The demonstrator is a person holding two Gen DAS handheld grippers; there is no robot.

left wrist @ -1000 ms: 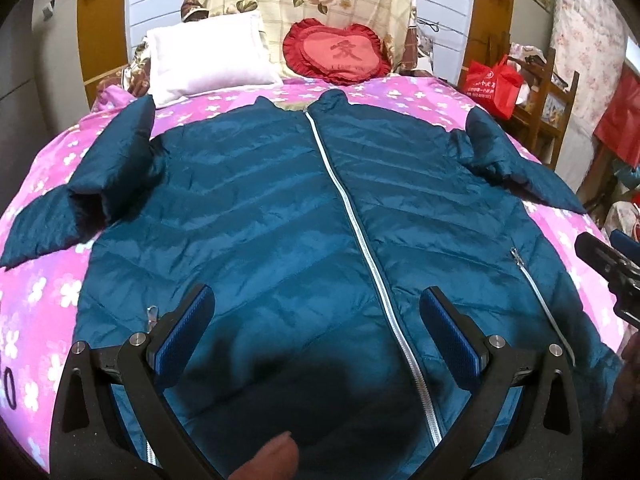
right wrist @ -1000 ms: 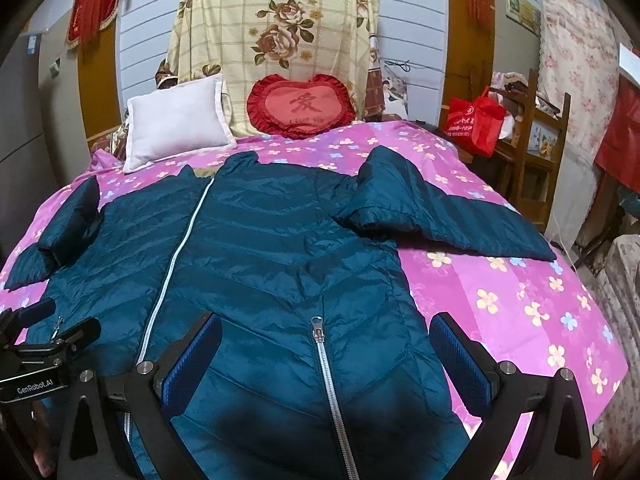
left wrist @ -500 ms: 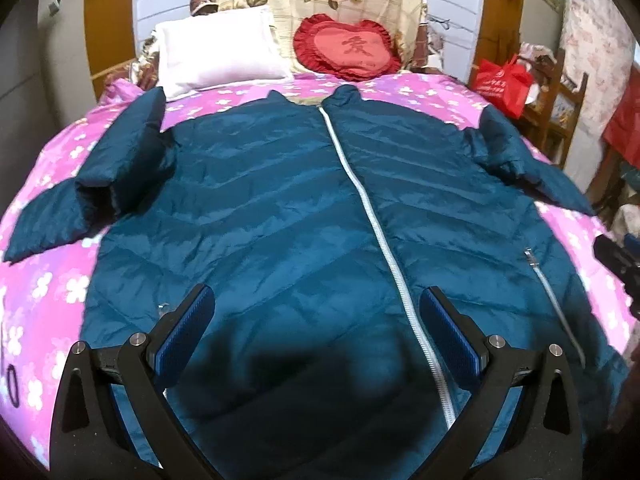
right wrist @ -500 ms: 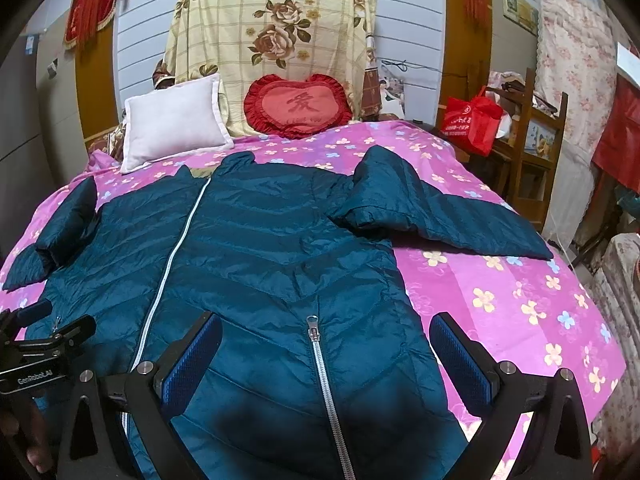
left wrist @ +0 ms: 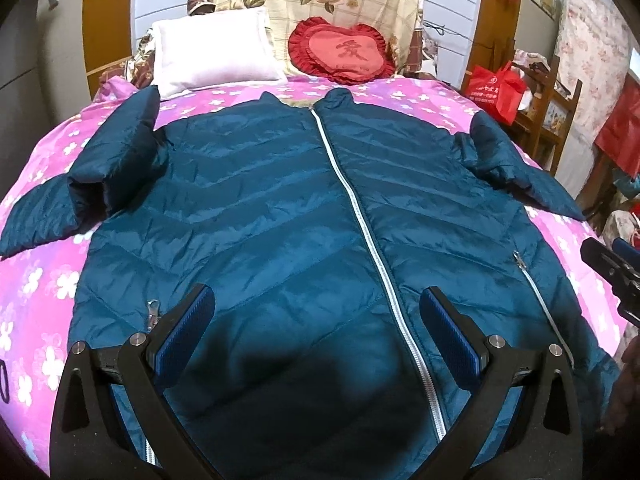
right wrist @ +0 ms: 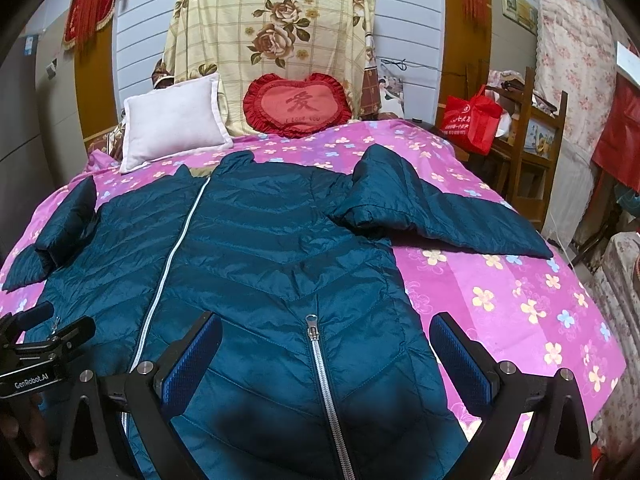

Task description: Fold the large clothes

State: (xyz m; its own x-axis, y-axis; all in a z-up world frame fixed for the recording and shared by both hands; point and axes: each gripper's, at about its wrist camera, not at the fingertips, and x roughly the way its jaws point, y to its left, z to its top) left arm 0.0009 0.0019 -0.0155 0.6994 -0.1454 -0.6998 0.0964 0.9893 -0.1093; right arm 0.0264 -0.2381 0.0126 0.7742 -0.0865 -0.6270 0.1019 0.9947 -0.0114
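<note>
Two sets of tongs hang over the near hem of a teal jacket (left wrist: 280, 208) that lies front-up and zipped on the bed (right wrist: 520, 320). The left tongs (left wrist: 316, 320) stand wide apart with nothing between the blue pads (left wrist: 188, 320), over the jacket's lower front, just left of the long silver zip (left wrist: 360, 220). The right tongs (right wrist: 326, 346) are also spread wide and empty, straddling a pocket zip (right wrist: 316, 352) on the jacket's right side, with the outer finger over the pink flowered bedcover.

Beyond both tongs the jacket runs away to its collar near the head of the bed. Its left sleeve (left wrist: 100, 168) is bent back on itself, out to the left of the left tongs. The right sleeve (right wrist: 432, 216) lies stretched across the bedcover, ahead and to the right of the right tongs.

Past the collar, a white pillow (right wrist: 172, 120) and a red heart cushion (right wrist: 300, 106) lean at the headboard, with a floral cloth (right wrist: 272, 32) draped behind them. Far to the right of the right tongs, a red bag (right wrist: 472, 120) sits on a wooden rack (right wrist: 536, 132).
</note>
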